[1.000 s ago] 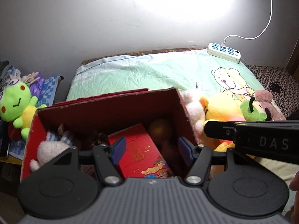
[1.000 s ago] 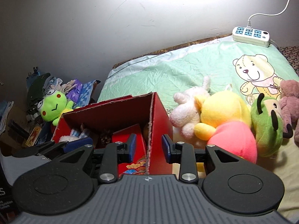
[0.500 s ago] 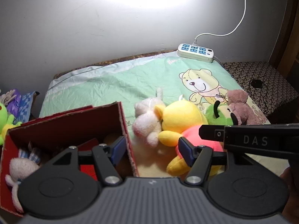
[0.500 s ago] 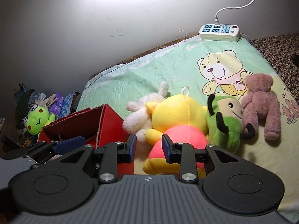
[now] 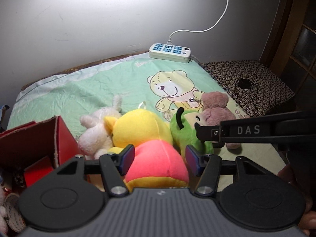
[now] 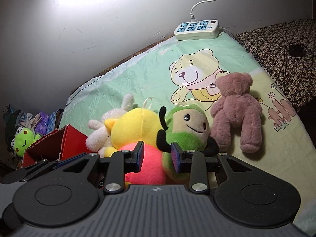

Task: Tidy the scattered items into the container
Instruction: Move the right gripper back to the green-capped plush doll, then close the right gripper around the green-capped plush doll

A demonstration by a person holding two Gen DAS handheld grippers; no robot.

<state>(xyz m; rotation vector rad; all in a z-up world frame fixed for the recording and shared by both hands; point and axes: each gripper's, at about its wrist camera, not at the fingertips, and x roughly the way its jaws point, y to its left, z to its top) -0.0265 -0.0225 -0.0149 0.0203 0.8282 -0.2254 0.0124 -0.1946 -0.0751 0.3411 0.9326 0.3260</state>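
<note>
So the pile of plushies is sitting on the bed (image 5: 83,90), lower middle of both views, right next to the red cardboard box (image 5: 39,138) at the lower left of the frame, which already has some stuff in it. Left tongs (image 5: 158,158) are spread wide with nothing in them, lined up on either side of the yellow and pink plush (image 5: 154,158), which looks like the closest grab. Right tongs (image 6: 157,155) are also open and empty, narrower gap, pointed at the seam between that pink belly and the green bug plush (image 6: 185,132). Behind them there's a white bunny plush (image 5: 96,134) jammed against the yellow one, and a dusty pink teddy bear (image 6: 237,110) lying flat on its front at the right. My guess on handling: all of these are light, squishy and not breakable at all, so you can pinch hard, but fat round bodies will bulge out of the pads. I'd go for a limb, an ear, or the green one's black antenna (image 6: 163,116), or squeeze deep across the belly. Since they're all touching, lifting one will probably drag its neighbor along.
</note>
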